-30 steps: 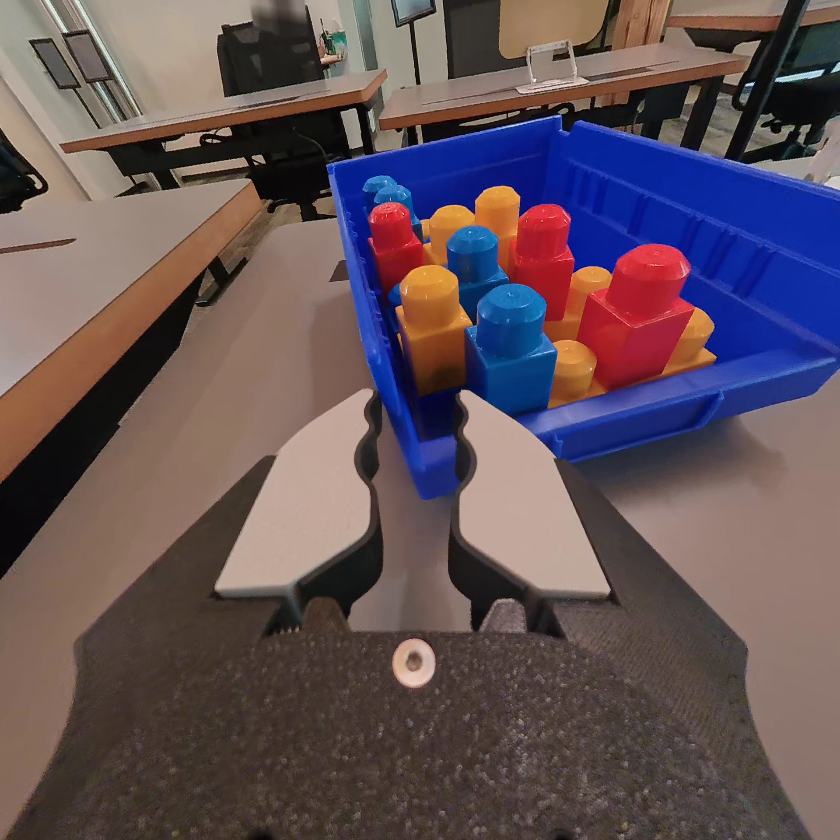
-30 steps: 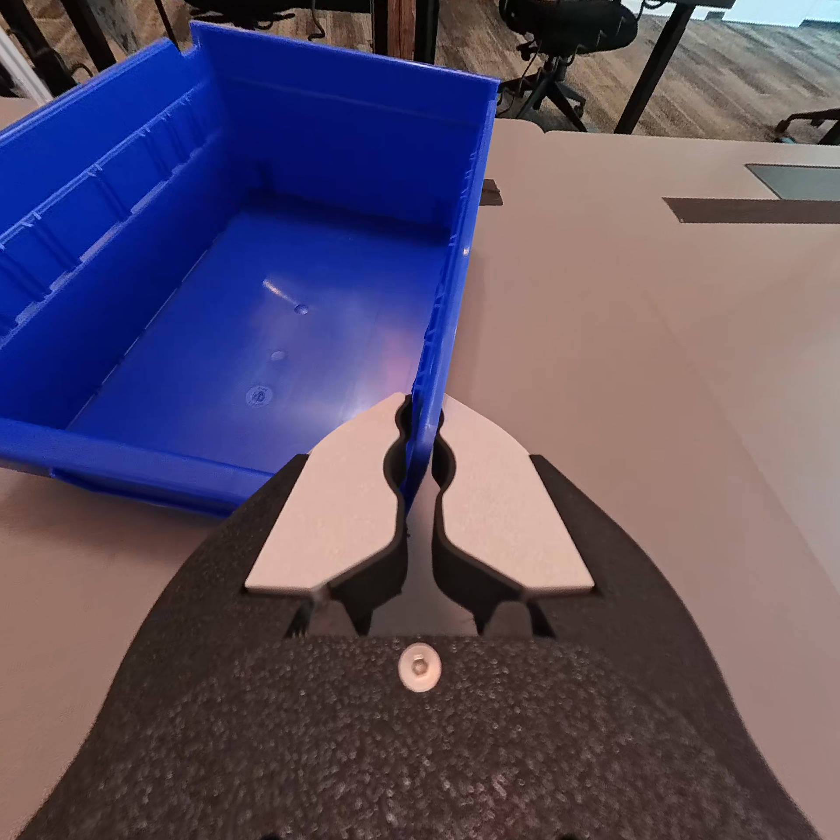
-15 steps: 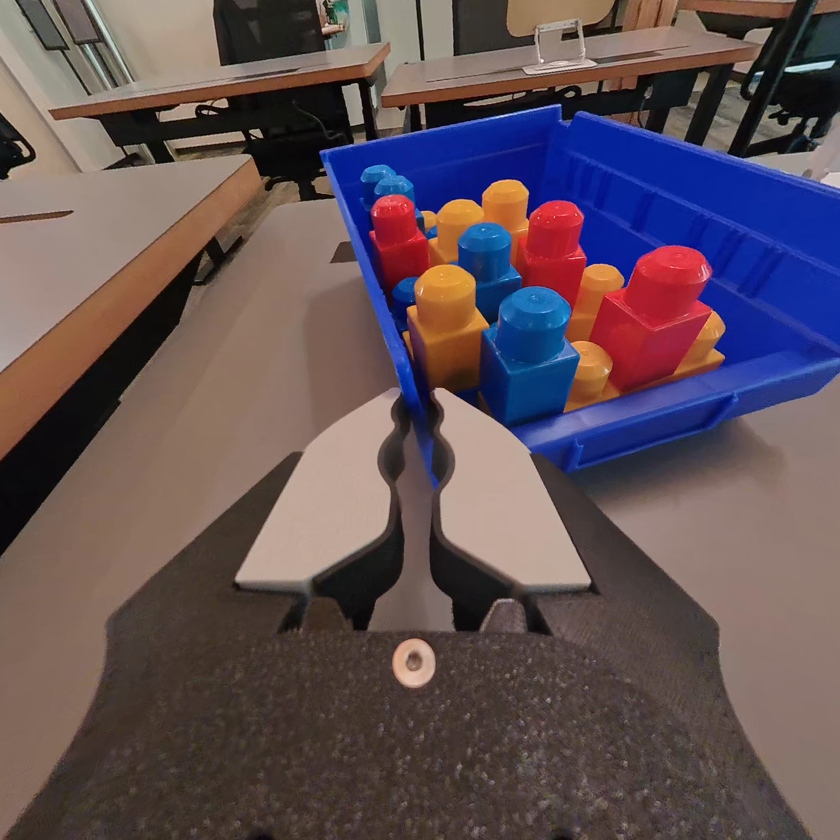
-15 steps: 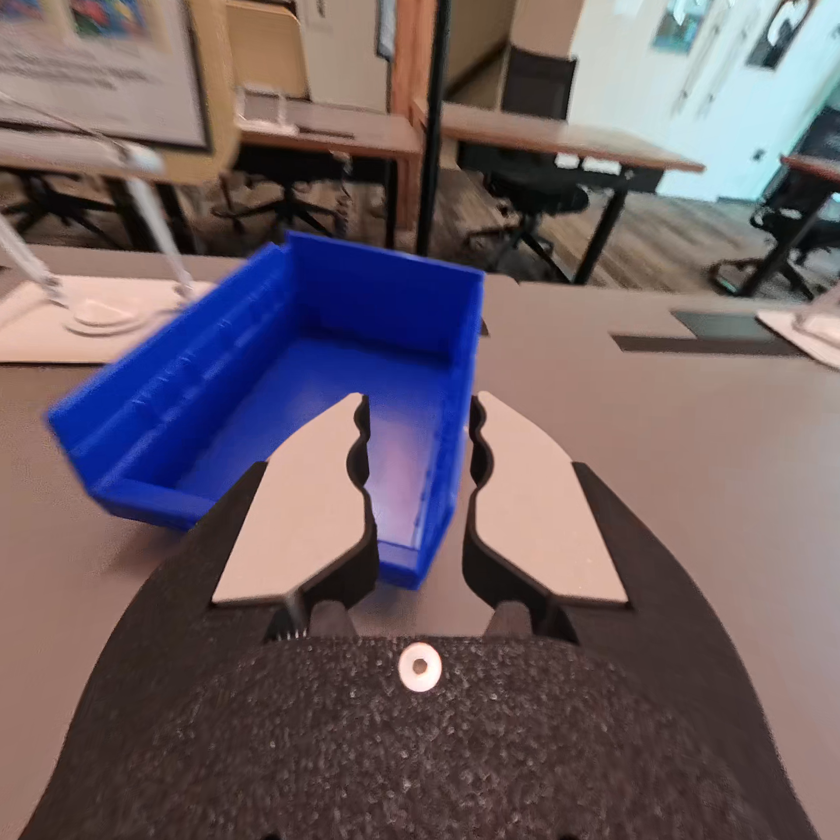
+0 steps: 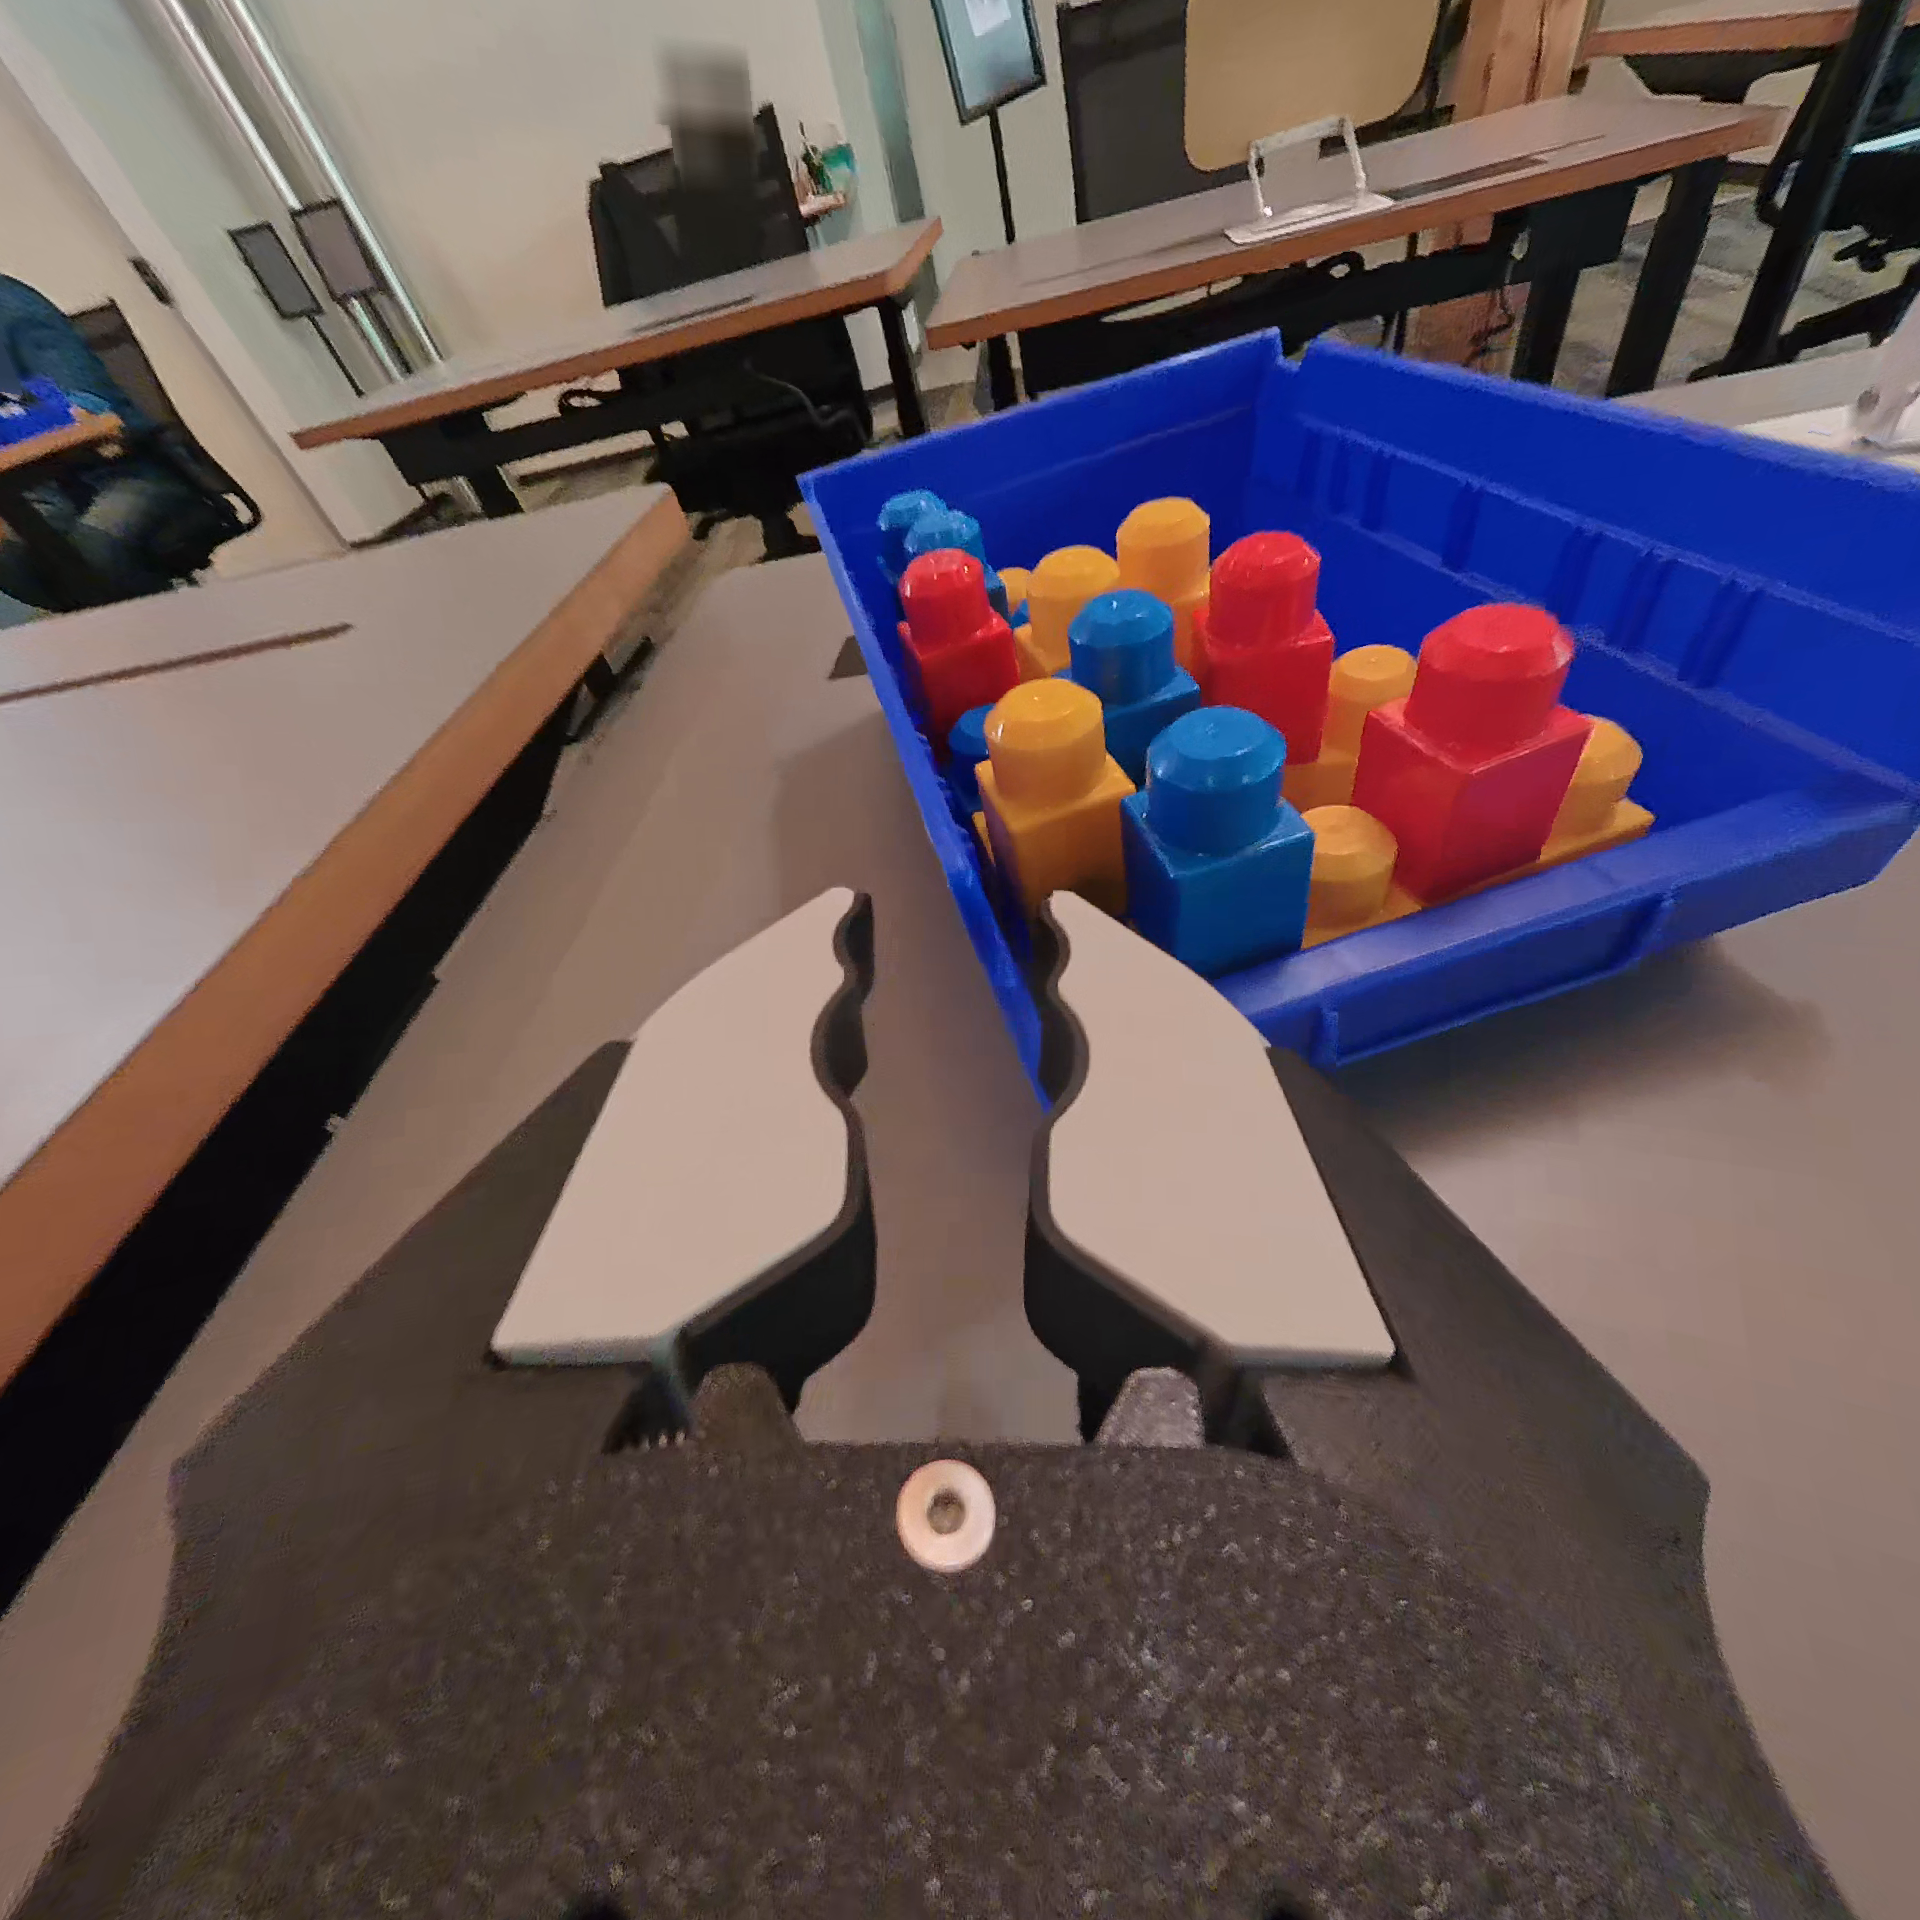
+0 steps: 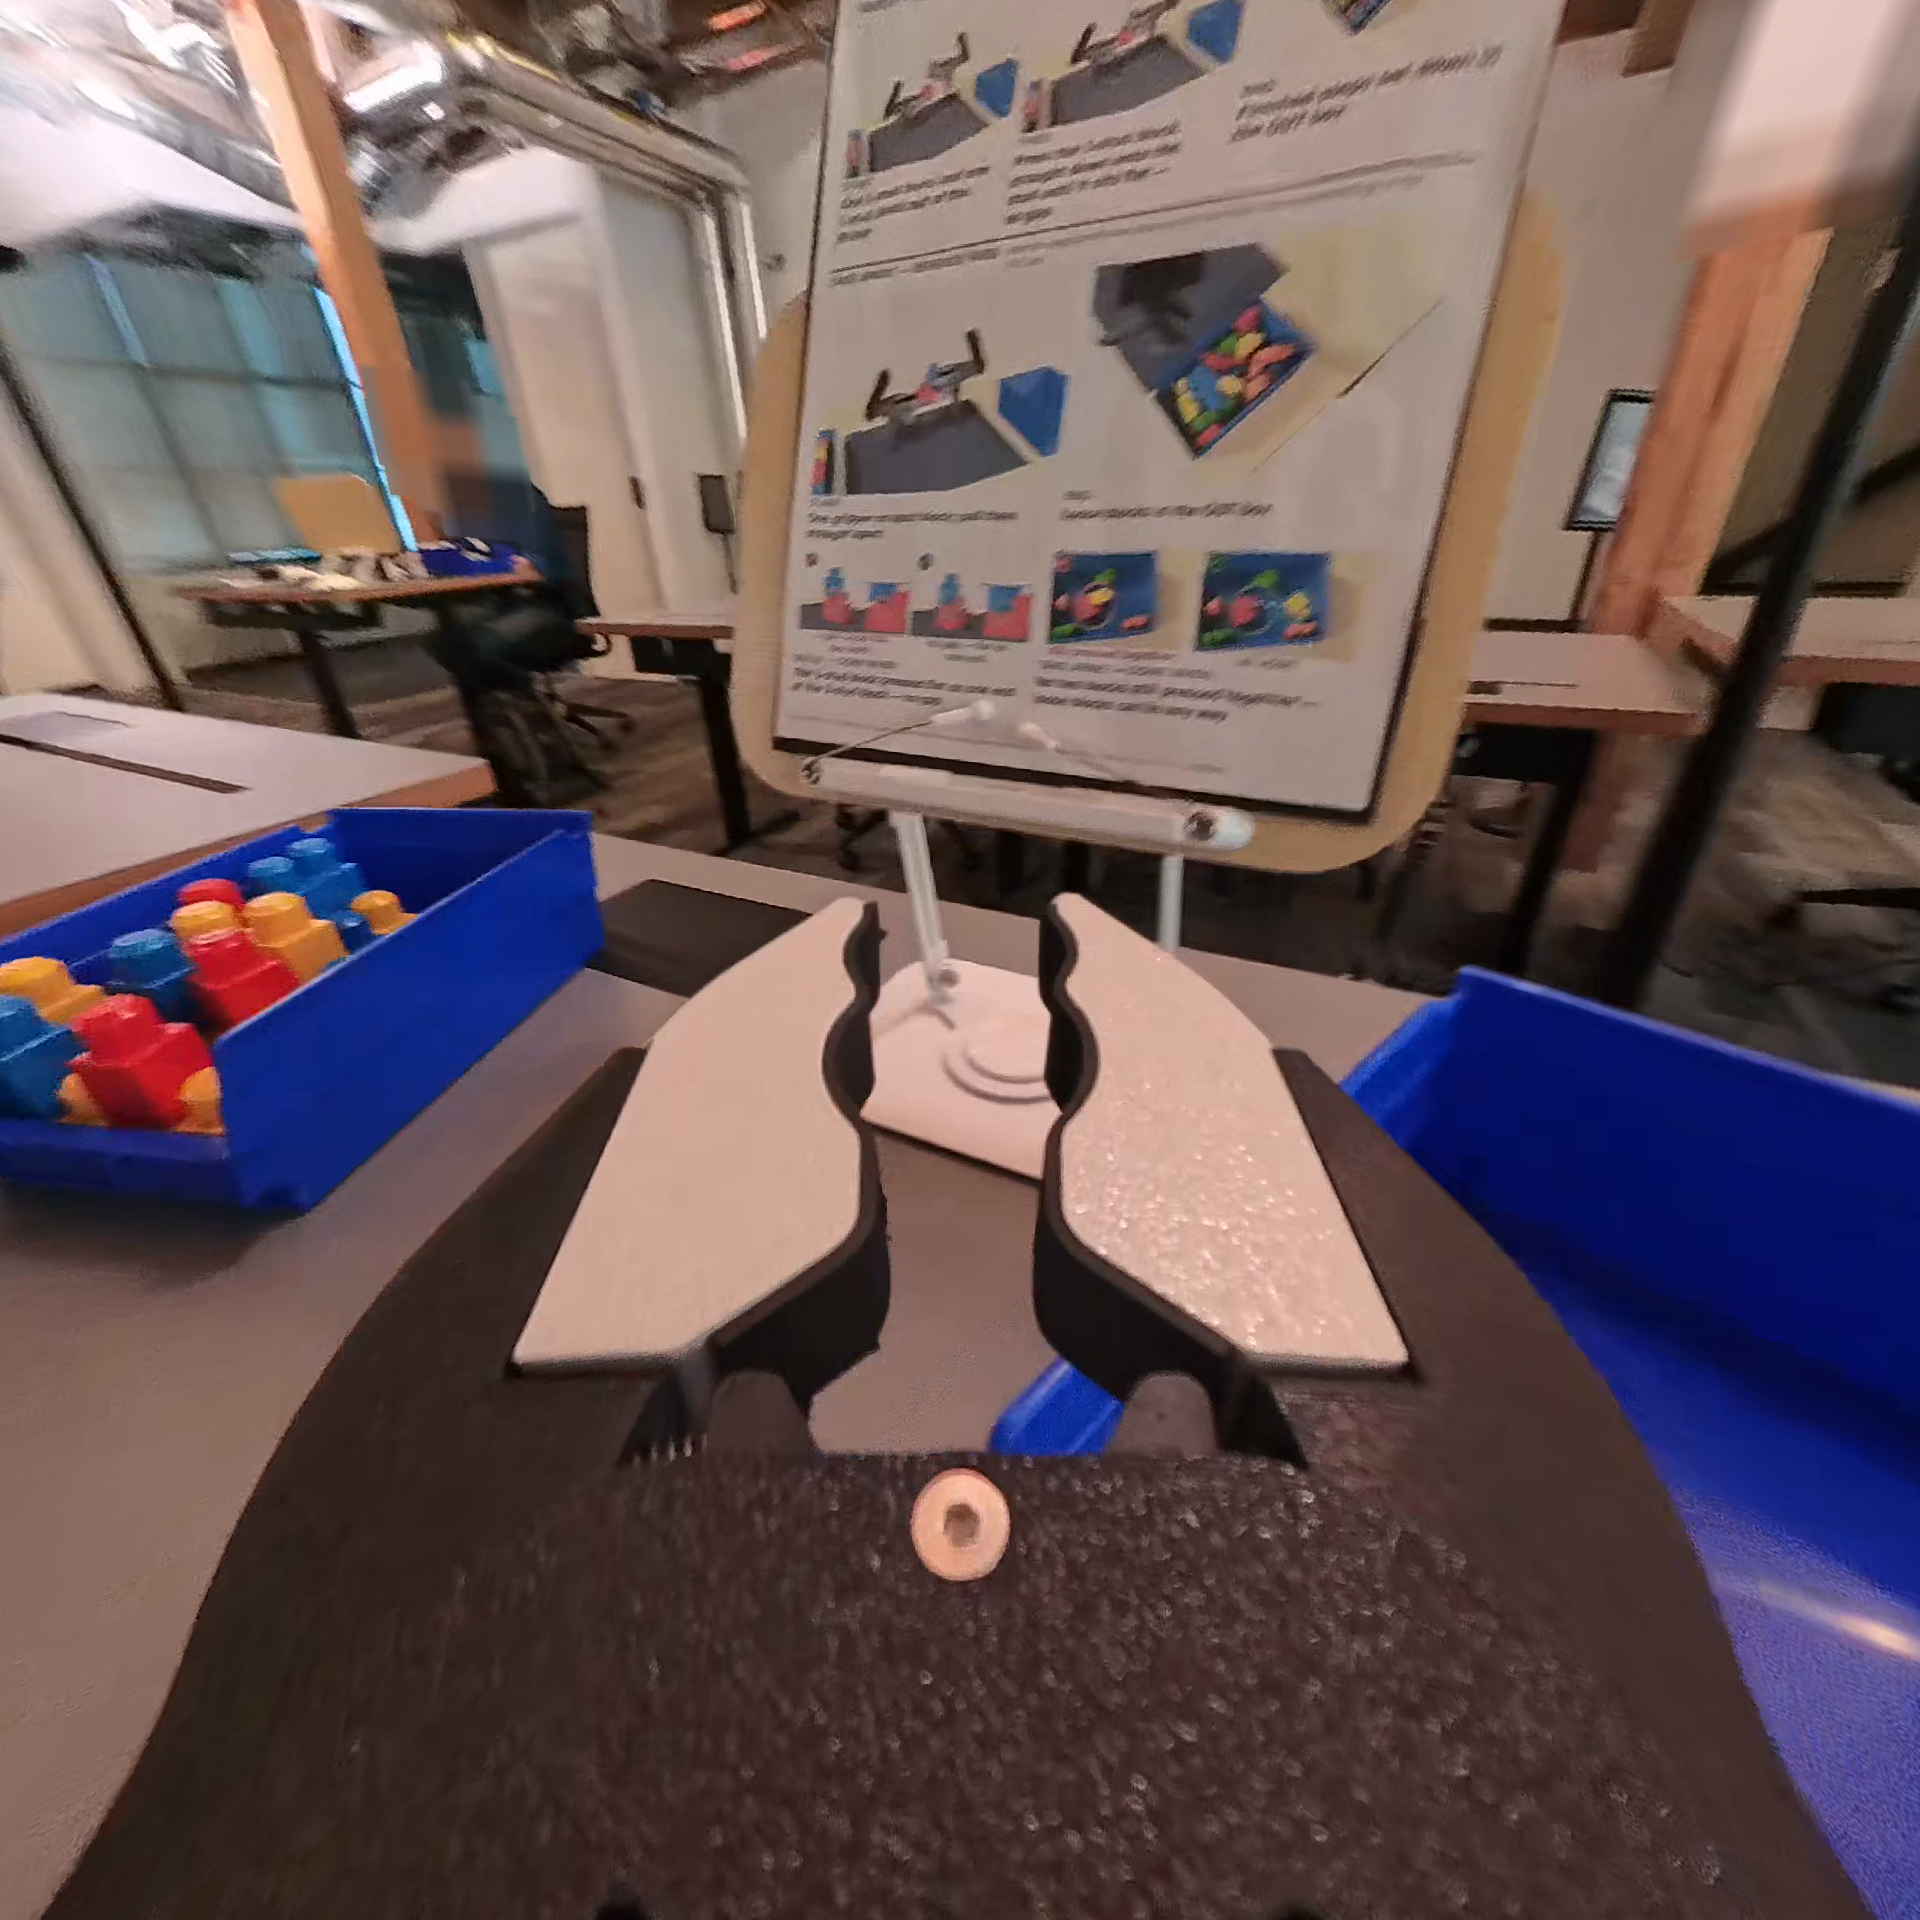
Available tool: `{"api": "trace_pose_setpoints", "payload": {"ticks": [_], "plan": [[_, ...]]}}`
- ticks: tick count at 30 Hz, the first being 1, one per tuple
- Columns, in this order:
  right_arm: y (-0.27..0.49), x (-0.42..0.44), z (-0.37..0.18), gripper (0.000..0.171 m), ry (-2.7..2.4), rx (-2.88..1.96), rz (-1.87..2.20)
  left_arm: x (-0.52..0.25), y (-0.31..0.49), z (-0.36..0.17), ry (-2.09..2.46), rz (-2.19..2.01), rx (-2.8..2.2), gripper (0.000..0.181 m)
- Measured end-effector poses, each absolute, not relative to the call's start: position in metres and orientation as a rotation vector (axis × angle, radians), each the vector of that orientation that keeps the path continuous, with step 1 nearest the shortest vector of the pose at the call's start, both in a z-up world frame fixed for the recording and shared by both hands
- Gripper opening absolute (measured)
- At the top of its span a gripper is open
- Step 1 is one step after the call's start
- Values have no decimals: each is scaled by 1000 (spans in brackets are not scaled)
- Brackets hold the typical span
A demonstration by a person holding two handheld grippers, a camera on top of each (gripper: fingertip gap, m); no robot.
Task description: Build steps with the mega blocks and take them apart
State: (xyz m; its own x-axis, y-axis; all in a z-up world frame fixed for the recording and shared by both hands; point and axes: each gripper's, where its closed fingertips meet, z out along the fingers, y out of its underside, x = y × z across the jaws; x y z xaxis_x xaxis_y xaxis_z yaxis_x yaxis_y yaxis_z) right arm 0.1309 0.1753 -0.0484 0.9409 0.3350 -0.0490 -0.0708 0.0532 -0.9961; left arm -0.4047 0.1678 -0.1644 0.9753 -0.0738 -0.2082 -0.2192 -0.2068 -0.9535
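A blue bin holds several red, yellow and blue mega blocks standing upright, among them a red block, a blue block and a yellow block. My left gripper is open at the bin's near left corner; the left wall's edge lies between the jaws, close to the right finger. My right gripper is open and empty, held above the table. In the right wrist view the bin of blocks is at the left, and a second, empty blue bin is at the right.
An instruction board on a white stand is straight ahead of the right gripper. Both bins sit on a grey table. Another table adjoins on the left. Desks and chairs fill the room behind. My right fingertips sit around 55 cm from my left ones.
The left gripper closed on the block bin's left wall, then opened again. The right gripper let go of the empty bin's wall, pulled back and swung up to face the board.
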Motion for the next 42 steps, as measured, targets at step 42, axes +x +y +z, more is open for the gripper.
{"api": "trace_pose_setpoints", "payload": {"ticks": [42], "plan": [[177, 123, -99, 14, -250, -1565, 384, -186, 170, -47, 501, -297, -1683, 36]]}}
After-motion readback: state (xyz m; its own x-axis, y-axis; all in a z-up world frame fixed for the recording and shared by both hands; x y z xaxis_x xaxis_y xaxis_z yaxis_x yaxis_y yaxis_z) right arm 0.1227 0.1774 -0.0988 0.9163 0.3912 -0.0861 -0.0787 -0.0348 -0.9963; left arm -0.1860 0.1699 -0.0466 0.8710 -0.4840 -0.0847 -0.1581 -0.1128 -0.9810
